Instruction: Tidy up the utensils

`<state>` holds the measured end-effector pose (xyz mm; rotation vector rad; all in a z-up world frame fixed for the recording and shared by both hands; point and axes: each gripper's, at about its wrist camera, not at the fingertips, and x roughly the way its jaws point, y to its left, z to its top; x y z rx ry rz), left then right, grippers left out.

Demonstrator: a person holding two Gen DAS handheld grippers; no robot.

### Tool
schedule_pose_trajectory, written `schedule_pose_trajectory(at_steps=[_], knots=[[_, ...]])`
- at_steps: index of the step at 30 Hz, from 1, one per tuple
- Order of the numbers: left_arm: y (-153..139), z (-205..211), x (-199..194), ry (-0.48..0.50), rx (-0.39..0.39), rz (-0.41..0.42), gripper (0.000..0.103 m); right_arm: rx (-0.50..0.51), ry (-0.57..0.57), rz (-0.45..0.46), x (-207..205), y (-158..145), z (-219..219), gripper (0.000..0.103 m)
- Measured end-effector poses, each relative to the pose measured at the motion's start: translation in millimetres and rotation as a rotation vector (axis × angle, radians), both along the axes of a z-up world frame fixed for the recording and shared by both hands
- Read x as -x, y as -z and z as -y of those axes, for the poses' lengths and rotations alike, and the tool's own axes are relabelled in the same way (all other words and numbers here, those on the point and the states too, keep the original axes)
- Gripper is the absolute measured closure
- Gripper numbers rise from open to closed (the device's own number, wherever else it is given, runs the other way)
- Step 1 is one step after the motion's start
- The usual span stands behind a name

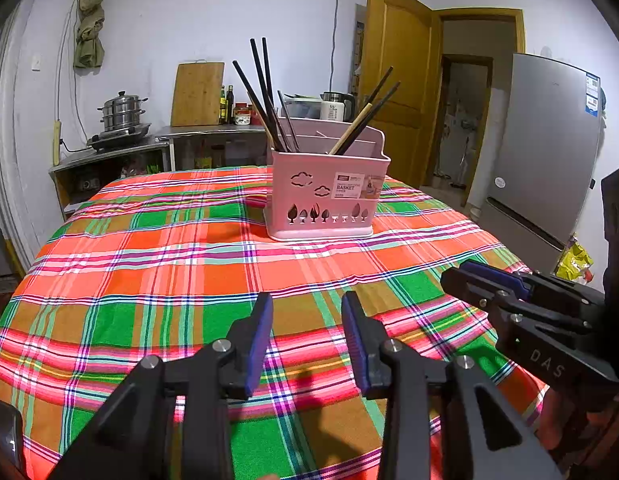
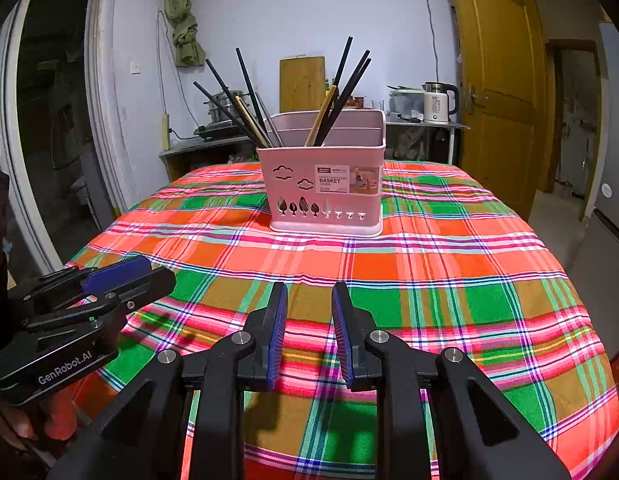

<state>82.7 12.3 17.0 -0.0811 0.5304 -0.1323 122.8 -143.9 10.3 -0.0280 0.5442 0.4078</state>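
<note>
A pink utensil basket (image 1: pixel 325 196) stands upright on the plaid tablecloth, also in the right wrist view (image 2: pixel 325 192). Several black chopsticks (image 1: pixel 265 96) and a light wooden one (image 1: pixel 351 128) lean out of its compartments; they also show in the right wrist view (image 2: pixel 341 88). My left gripper (image 1: pixel 307 312) is open and empty, low over the cloth in front of the basket. My right gripper (image 2: pixel 309 304) is open and empty beside it. Each gripper shows in the other's view: the right one (image 1: pixel 469 272), the left one (image 2: pixel 149 272).
The plaid tablecloth (image 1: pixel 149 260) covers a round table whose edge falls away at left and right. Behind are a counter with a steamer pot (image 1: pixel 123 114), a cutting board (image 1: pixel 197 94), a kettle (image 2: pixel 439 104), a fridge (image 1: pixel 545 148) and a wooden door (image 2: pixel 497 80).
</note>
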Motion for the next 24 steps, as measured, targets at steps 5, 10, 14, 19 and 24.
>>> schedule_pose_trajectory(at_steps=[5, 10, 14, 19, 24], knots=[[0.1, -0.4, -0.1, -0.001, -0.001, -0.001, 0.064, 0.0, -0.001, -0.001, 0.0, 0.0, 0.0, 0.08], [0.1, -1.1, 0.0, 0.001, 0.0, -0.001, 0.064, 0.0, -0.001, 0.0, 0.2, 0.0, 0.3, 0.08], [0.1, -1.3, 0.1, 0.001, -0.001, -0.002, 0.063, 0.0, 0.0, -0.001, 0.0, 0.0, 0.0, 0.08], [0.3, 0.2, 1.3, 0.002, 0.004, -0.009, 0.063, 0.0, 0.0, 0.0, 0.0, 0.0, -0.1, 0.08], [0.6, 1.1, 1.2, 0.002, 0.004, -0.014, 0.063, 0.0, 0.0, -0.001, 0.0, 0.1, -0.2, 0.08]])
